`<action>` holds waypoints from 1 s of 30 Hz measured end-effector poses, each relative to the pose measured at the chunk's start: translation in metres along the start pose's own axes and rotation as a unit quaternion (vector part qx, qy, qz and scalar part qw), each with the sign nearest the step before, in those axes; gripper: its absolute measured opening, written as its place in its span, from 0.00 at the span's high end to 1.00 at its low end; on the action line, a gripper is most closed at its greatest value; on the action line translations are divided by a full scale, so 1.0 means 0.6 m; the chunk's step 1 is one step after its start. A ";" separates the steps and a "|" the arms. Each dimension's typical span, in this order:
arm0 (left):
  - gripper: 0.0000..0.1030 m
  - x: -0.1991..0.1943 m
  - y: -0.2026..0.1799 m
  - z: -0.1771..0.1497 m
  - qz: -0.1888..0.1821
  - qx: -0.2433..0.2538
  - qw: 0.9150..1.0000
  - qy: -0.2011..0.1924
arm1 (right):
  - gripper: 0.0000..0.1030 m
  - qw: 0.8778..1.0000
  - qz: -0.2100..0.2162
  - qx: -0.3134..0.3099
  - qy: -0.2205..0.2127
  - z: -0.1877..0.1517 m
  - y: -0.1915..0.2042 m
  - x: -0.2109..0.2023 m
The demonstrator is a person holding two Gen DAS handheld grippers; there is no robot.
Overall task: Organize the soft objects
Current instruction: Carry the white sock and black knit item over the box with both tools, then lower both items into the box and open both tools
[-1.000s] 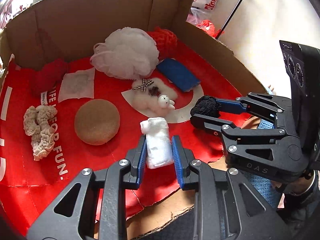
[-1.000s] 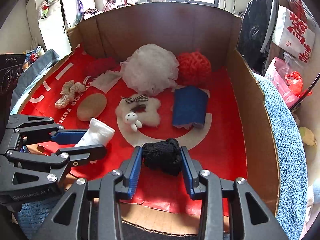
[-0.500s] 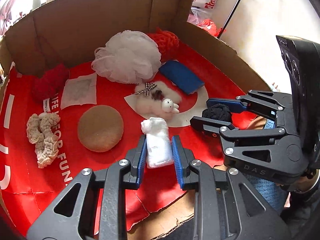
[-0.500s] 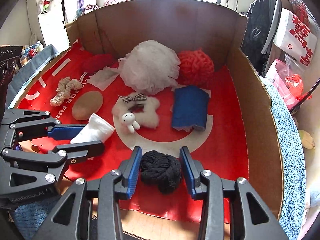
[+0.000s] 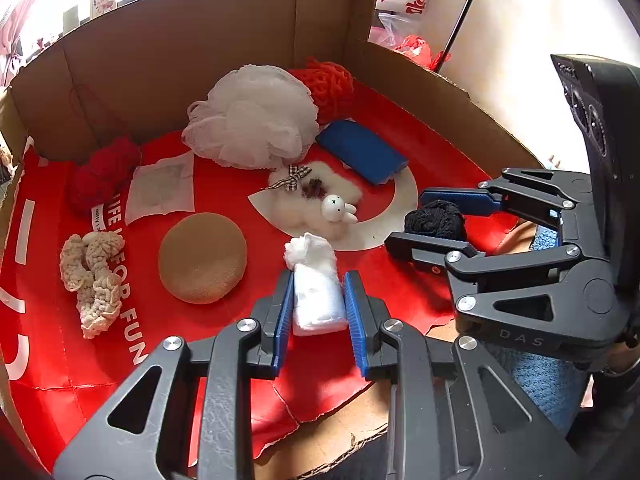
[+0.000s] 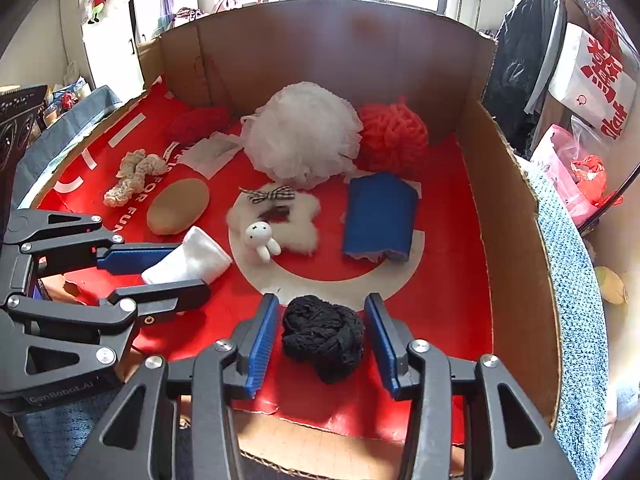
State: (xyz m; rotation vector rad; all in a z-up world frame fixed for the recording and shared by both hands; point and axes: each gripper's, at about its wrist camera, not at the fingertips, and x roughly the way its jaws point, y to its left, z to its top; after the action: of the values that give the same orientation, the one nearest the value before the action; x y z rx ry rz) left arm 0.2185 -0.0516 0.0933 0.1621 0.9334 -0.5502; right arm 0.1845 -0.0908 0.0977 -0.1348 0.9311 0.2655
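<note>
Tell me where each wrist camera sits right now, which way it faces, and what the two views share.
Left wrist: on the left gripper, looking forward into the cardboard box; own jaws flank the white cloth roll; right gripper at right.
Right wrist: on the right gripper, facing the box's back wall; jaws open around the black yarn ball; left gripper at left.
Shared: both items, the white mesh pouf, and the blue sponge.

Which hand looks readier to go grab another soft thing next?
Right. The right gripper stands open around the black yarn ball, already let go, while the left gripper is clamped on the white cloth roll.
</note>
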 end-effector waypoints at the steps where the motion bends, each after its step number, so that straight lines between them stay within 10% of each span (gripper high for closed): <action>1: 0.76 0.000 0.000 0.000 0.002 0.000 1.000 0.000 | 0.54 1.000 -0.001 0.000 -0.001 0.000 0.000 -0.001; 8: 0.70 -0.009 0.003 -0.006 0.005 -0.005 1.000 -0.004 | 0.48 1.000 -0.004 -0.002 -0.012 -0.002 -0.001 -0.020; 11: 0.40 -0.024 0.003 -0.012 0.008 -0.006 1.000 -0.022 | 0.48 1.000 -0.005 0.001 -0.016 -0.002 -0.002 -0.028; 20: 0.39 -0.096 0.006 -0.027 0.018 -0.018 0.997 -0.072 | 0.35 0.999 -0.007 0.007 -0.045 0.000 -0.005 -0.075; 30: 0.14 -0.176 0.026 -0.046 0.079 -0.070 0.980 -0.170 | 0.13 0.995 -0.005 0.014 -0.094 0.012 0.005 -0.121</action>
State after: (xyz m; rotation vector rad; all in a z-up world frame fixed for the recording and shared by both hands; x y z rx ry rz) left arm 0.1572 0.0117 0.1599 0.0141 0.6160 -0.3488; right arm 0.1484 -0.0985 0.1603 -0.0878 0.7458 0.2511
